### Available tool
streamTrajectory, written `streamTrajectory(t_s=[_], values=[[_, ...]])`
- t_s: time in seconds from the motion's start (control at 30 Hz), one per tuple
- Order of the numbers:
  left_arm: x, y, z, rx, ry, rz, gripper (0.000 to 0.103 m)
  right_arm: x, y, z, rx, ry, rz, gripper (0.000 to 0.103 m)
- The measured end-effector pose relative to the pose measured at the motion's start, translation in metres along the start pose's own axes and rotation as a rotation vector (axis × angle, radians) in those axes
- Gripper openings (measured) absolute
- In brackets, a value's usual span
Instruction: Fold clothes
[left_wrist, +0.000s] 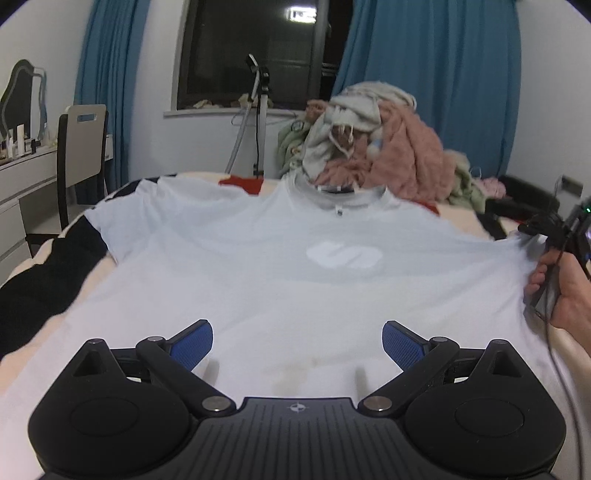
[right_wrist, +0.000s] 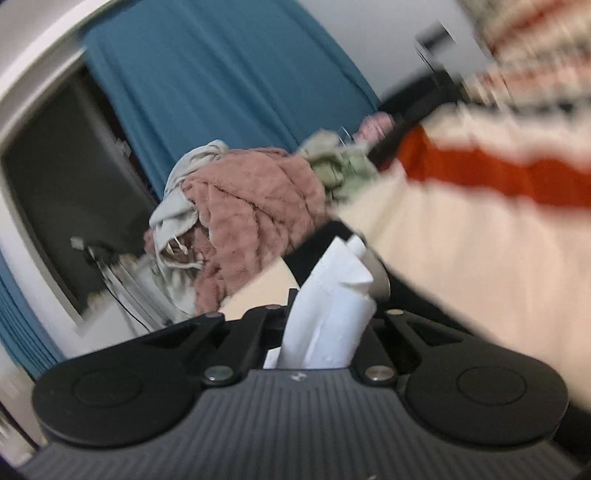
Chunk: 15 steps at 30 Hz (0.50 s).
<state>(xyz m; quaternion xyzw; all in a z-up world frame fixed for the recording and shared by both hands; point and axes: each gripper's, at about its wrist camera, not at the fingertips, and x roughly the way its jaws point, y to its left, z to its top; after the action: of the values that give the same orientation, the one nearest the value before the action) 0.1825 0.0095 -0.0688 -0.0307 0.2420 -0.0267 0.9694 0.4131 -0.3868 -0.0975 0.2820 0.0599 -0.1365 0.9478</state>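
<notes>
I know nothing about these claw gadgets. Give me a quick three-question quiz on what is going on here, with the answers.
1. True or false: the left claw is gripping the white T-shirt.
2. What does the right claw hold: (a) pink fleece, (b) a bunch of white T-shirt fabric, (c) nothing?
3. What lies beyond the T-shirt's collar?

Key
1. False: its blue pads stand wide apart above the shirt.
2. b: it is clamped on a sleeve edge.
3. A pile of unfolded clothes, pink, grey and green.
</notes>
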Motion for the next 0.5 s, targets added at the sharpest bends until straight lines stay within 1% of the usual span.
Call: streamTrajectory(t_s=[0.07,0.17,0.23,0.27,0.37,0.43,0.5], values=[[-0.009,0.007,0.006,-0.016,-0.020,-0.009,0.099,-0.012,0.032,0.018,-0.134,-0.024,-0.025,0.005],[-0.020,0.023,0.013,-0.044,-0.036,-0.009,0.099,-0.032,0.099,0.036,-0.326,-0.079,-0.064,0.005],[-0.027,0.042,0.019,-0.111,-0.027,-0.011,0.099,-0.045,0.145,0.040,-0.423,-0.115,-0.094,0.005],[-0.031,0.052,0.021,-0.146,-0.021,-0.012,0.099,-0.051,0.170,0.039,-0.474,-0.127,-0.095,0.005],[-0.038,0.083,0.025,-0.247,-0.023,0.004,0.099,-0.062,0.249,0.014,-0.669,-0.140,-0.074,0.005],[-0.040,0.103,0.027,-0.289,-0.017,0.028,0.099,-0.062,0.292,-0.012,-0.748,-0.126,-0.054,0.006],[-0.039,0.115,0.032,-0.265,-0.014,0.074,0.099,-0.056,0.327,-0.046,-0.796,-0.092,-0.038,0.006]])
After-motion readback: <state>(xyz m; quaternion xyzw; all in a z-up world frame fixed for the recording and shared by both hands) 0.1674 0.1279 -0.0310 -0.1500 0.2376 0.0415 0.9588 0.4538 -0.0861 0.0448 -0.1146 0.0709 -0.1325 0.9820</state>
